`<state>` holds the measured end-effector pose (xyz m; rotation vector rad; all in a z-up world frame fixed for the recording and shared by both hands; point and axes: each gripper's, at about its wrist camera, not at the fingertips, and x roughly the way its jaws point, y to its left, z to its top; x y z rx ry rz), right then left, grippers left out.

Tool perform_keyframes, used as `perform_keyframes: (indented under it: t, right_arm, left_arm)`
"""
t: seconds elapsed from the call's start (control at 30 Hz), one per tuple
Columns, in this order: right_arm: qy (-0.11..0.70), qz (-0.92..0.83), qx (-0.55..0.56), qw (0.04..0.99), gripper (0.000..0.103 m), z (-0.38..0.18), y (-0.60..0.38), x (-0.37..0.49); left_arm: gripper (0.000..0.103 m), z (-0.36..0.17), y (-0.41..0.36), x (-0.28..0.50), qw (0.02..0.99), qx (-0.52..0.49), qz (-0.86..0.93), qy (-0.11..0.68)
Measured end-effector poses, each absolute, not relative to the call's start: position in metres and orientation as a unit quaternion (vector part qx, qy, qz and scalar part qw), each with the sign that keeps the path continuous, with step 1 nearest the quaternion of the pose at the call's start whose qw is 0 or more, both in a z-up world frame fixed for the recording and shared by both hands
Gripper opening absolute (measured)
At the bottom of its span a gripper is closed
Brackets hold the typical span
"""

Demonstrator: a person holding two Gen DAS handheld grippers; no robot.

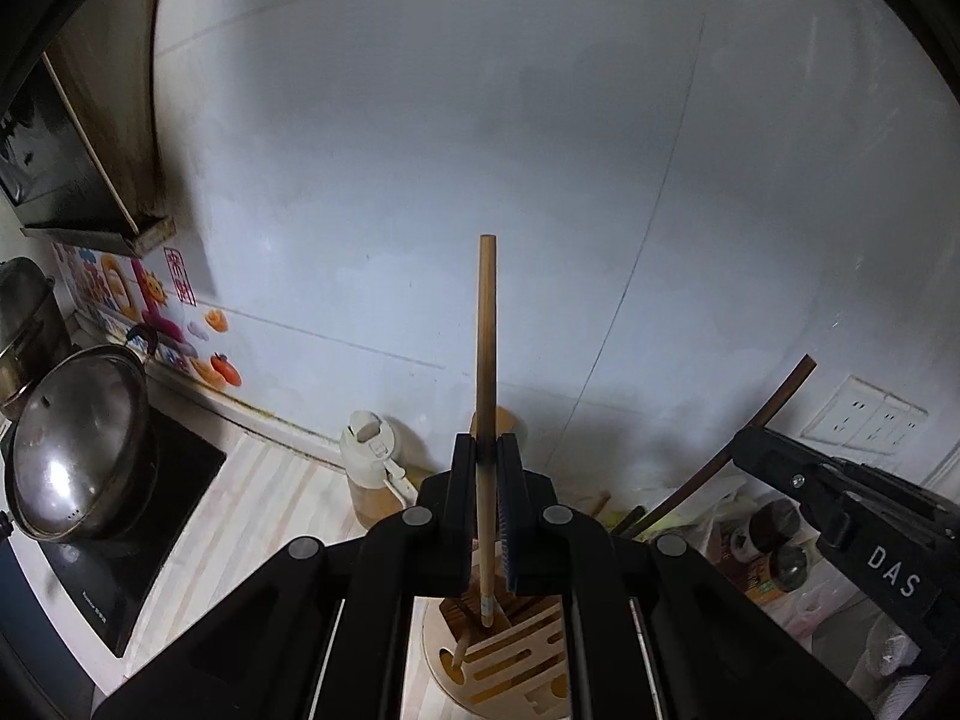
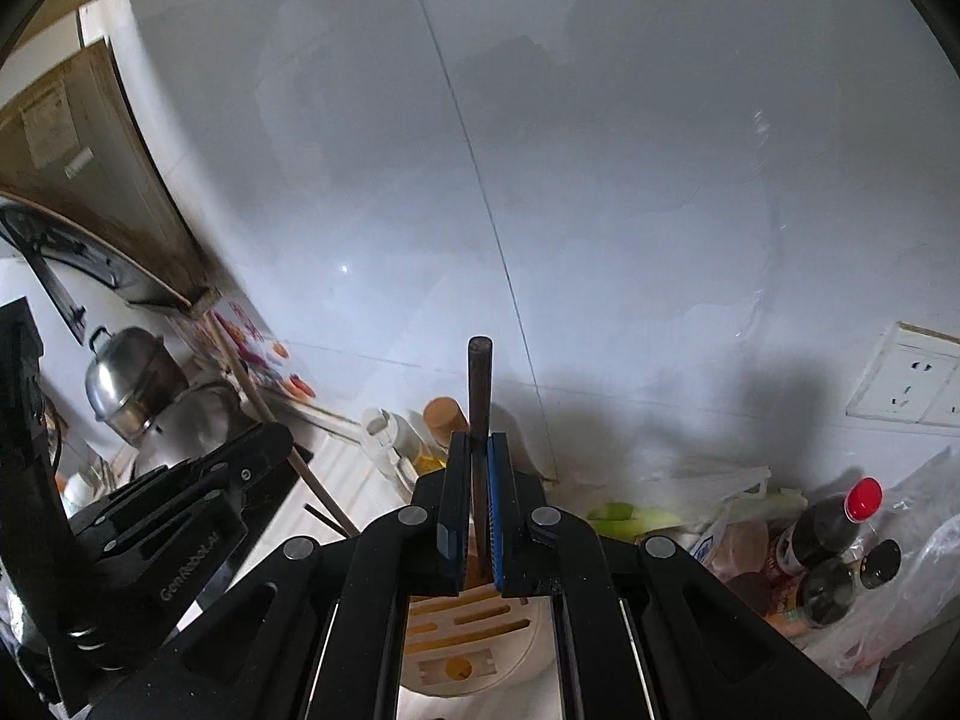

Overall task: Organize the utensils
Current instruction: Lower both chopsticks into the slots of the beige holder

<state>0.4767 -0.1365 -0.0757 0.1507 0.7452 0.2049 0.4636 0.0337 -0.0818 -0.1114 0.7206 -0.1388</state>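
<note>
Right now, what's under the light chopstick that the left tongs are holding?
A round wooden holder with slots in its top sits right below the light chopstick. The stick's tip is over one slot. The left tongs cover part of the holder, and you can't see inside the slots.

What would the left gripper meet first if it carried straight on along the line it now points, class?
Probably the round wooden utensil holder. The left gripper, shut on a light wooden chopstick, points down, and the holder's slotted top lies just beyond its fingers. The chopstick's lower tip would likely get there first; depth is unclear.
</note>
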Motion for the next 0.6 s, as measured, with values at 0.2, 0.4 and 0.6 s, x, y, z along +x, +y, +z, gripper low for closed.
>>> perform_keyframes:
  t: [0.2,0.4,0.6]
  right_arm:
    - [0.386,0.1,0.07,0.915,0.005,-0.091,-0.134,0.487]
    - [0.414,0.103,0.067,0.902,0.005,-0.107,-0.133,0.497]
    - [0.454,0.112,0.071,0.881,0.008,-0.125,-0.13,0.507]
  left_arm:
    - [0.004,-0.098,0.033,0.47,0.921,-0.059,-0.073,0.377]
    - [0.005,-0.113,0.036,0.476,0.909,-0.071,-0.08,0.404]
    - [0.01,-0.11,0.043,0.474,0.894,-0.095,-0.086,0.429]
